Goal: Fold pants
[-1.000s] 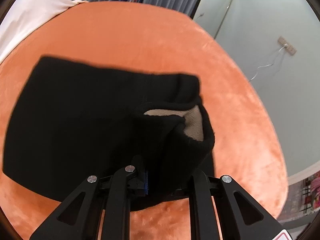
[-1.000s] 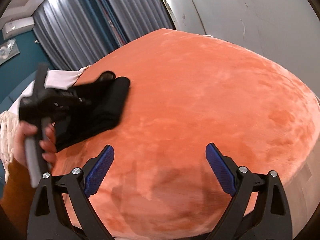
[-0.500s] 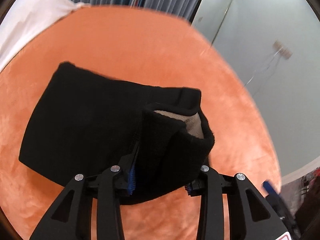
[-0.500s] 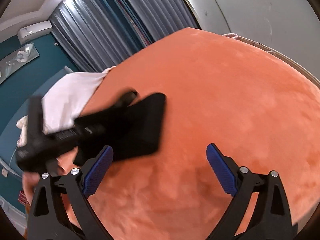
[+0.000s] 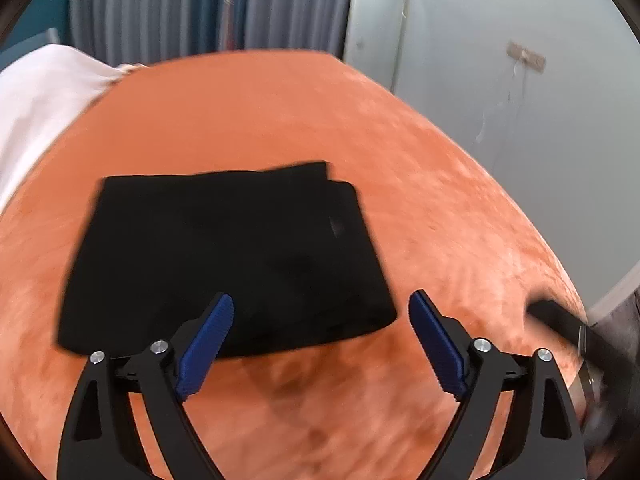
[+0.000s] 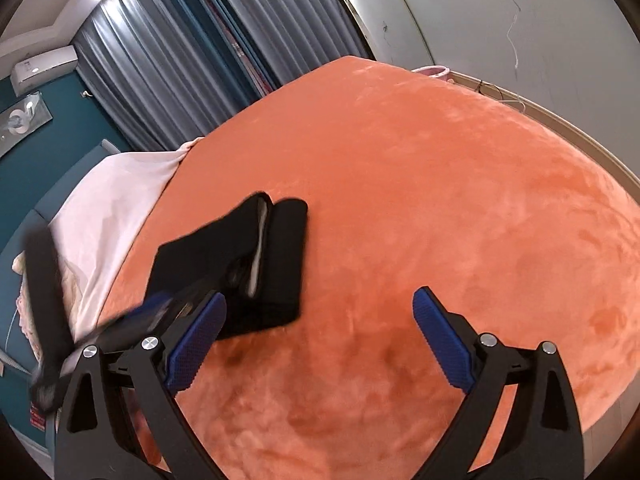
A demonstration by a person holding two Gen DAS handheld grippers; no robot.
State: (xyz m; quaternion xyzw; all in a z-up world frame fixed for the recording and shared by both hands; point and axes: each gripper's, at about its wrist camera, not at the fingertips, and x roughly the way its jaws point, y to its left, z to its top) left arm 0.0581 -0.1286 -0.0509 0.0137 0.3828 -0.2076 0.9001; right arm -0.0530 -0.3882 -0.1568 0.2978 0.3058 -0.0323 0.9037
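Note:
The black pants (image 5: 224, 256) lie folded into a flat rectangle on the orange bed cover (image 5: 280, 112). My left gripper (image 5: 320, 340) is open and empty, just in front of the pants' near edge. In the right wrist view the folded pants (image 6: 260, 256) lie left of centre, with the pale lining showing along the fold. My right gripper (image 6: 318, 338) is open and empty above bare cover to the right of the pants. The left gripper shows blurred at the left in the right wrist view (image 6: 160, 308).
A white sheet (image 6: 116, 208) covers the bed's left side. Grey curtains (image 6: 192, 52) hang behind the bed and a pale wall (image 5: 520, 80) stands to the right. The bed edge curves down at the right (image 6: 592, 160). The other gripper's black body (image 5: 572, 328) shows at the right.
My left gripper has let go of the folded end of the pants, opened and drawn back. The pants now lie flat. My right gripper has stayed open and turned toward the pants.

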